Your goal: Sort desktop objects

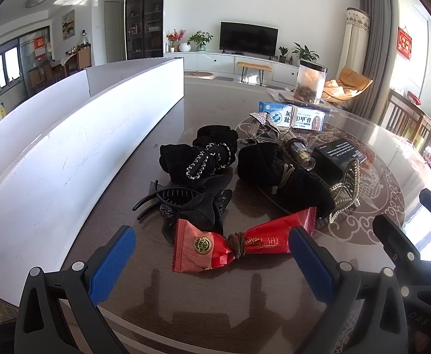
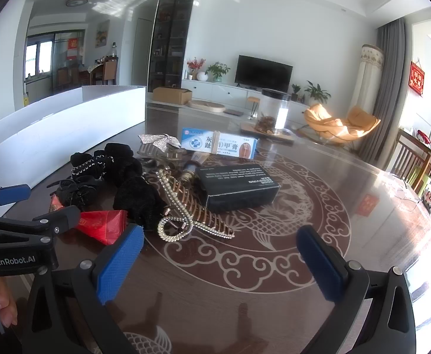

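Observation:
A pile lies on the dark patterned table (image 1: pixel 215 309). Nearest is a pair of red candy packets (image 1: pixel 239 244) tied with a hair band. My left gripper (image 1: pixel 212 233) stands open just in front of them, one pad on each side, touching nothing. Behind them are a black hair claw (image 1: pixel 186 203), two black scrunchies (image 1: pixel 203 153), a rhinestone claw (image 2: pixel 192 209), a black box (image 2: pixel 236 185) and a blue-white medicine box (image 2: pixel 220 144). My right gripper (image 2: pixel 220 236) is open and empty over bare table, just short of the rhinestone claw.
A long white bin (image 1: pixel 82 135) runs along the left of the pile. A clear jar (image 2: pixel 273 112) stands at the far side, and a silver bow clip (image 2: pixel 156 141) and a small bottle (image 1: pixel 298 150) lie mid-pile. A hand (image 2: pixel 3 306) shows at the lower left.

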The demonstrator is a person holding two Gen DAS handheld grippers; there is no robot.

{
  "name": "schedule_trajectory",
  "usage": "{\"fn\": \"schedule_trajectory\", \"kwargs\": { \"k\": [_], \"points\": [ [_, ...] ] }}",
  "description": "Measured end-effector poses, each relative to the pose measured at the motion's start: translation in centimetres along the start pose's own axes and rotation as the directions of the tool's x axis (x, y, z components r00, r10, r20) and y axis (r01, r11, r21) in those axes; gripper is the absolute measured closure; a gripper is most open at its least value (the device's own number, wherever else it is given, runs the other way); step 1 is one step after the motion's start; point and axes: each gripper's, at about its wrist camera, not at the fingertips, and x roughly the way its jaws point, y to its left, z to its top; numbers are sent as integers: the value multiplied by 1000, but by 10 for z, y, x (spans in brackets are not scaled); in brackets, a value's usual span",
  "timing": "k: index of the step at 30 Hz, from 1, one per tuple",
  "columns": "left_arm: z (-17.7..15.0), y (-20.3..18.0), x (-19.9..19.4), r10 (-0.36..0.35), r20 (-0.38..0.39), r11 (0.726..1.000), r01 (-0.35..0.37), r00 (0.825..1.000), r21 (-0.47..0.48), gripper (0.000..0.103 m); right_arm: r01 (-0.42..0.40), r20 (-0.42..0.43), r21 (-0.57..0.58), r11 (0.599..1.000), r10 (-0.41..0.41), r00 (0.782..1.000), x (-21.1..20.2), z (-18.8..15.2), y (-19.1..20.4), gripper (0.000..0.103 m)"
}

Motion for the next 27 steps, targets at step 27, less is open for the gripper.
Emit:
{"fn": "schedule_trajectory", "kwargs": {
  "k": [27],
  "points": [
    [0, -1, -1, 4, 8, 1000, -4, 1000, 11, 0, -1, -2, -1, 1000, 1, 1000, 1, 0, 0, 0]
  ]
}}
